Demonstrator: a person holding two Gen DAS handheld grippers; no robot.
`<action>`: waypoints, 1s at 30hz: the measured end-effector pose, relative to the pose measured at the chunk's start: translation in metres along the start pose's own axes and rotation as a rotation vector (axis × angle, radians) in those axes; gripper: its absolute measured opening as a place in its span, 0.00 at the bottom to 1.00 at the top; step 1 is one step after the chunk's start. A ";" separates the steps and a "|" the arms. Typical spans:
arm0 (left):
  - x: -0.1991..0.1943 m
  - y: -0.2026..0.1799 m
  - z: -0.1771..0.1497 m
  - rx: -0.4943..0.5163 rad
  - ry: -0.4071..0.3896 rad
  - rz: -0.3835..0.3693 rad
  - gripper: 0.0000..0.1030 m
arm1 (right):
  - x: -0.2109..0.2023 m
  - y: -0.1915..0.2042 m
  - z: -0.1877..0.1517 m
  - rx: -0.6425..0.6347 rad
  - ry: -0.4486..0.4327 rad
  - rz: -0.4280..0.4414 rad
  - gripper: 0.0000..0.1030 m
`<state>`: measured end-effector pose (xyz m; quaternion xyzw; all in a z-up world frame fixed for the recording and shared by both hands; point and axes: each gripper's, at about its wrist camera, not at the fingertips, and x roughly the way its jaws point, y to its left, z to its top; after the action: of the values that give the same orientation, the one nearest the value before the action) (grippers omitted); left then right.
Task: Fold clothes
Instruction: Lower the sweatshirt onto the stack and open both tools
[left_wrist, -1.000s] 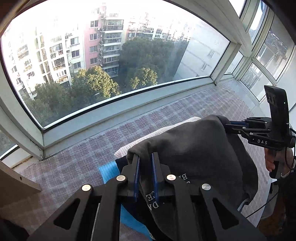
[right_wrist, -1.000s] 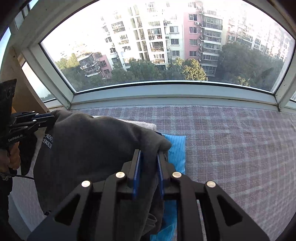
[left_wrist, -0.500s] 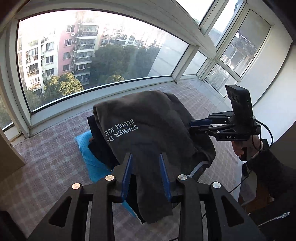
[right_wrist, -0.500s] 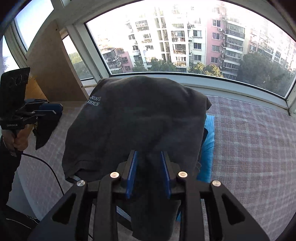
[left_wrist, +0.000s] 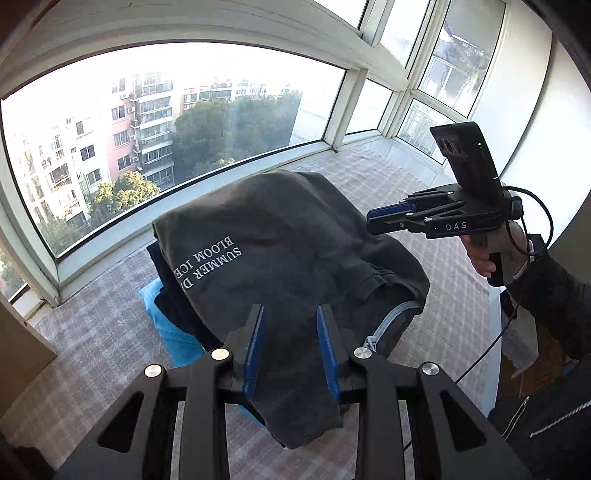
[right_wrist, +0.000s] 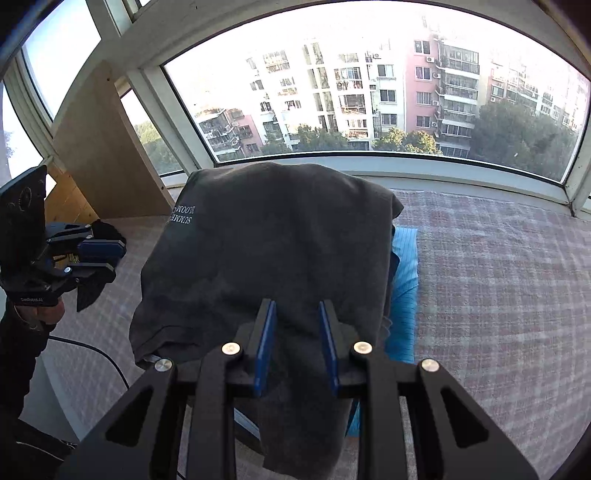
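The left claw (left_wrist: 290, 334) is seen released, its blue pads (left_wrist: 254, 350) parted and clear of the cloth just under them. Ahead of and below both claws, the dark grey folded T-shirt with white lettering (left_wrist: 280, 251) is draped on a stack of clothes, with a blue striped folded cloth (right_wrist: 404, 266) under it, on the plaid-covered surface (right_wrist: 498, 280). The right claw (right_wrist: 297, 332) is likewise released, nothing being pressed between its pads.

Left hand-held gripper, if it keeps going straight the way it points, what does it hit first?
Most likely the grey T-shirt draped over the clothes pile, right ahead of the left hand-held gripper; depth is unclear.
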<state>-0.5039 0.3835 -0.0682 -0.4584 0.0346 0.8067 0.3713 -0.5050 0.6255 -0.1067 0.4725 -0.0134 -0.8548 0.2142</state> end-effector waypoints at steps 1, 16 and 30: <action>0.016 0.007 -0.009 -0.006 0.062 0.033 0.29 | 0.004 0.000 0.001 -0.010 0.014 -0.012 0.23; -0.003 0.044 0.078 -0.066 -0.058 0.055 0.36 | 0.032 -0.033 0.077 0.058 -0.022 -0.053 0.24; -0.003 0.024 0.062 -0.056 -0.032 0.019 0.36 | 0.021 -0.109 0.064 0.252 -0.037 -0.100 0.10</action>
<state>-0.5626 0.3892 -0.0371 -0.4552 0.0105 0.8181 0.3512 -0.6053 0.7054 -0.1127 0.4797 -0.1009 -0.8646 0.1102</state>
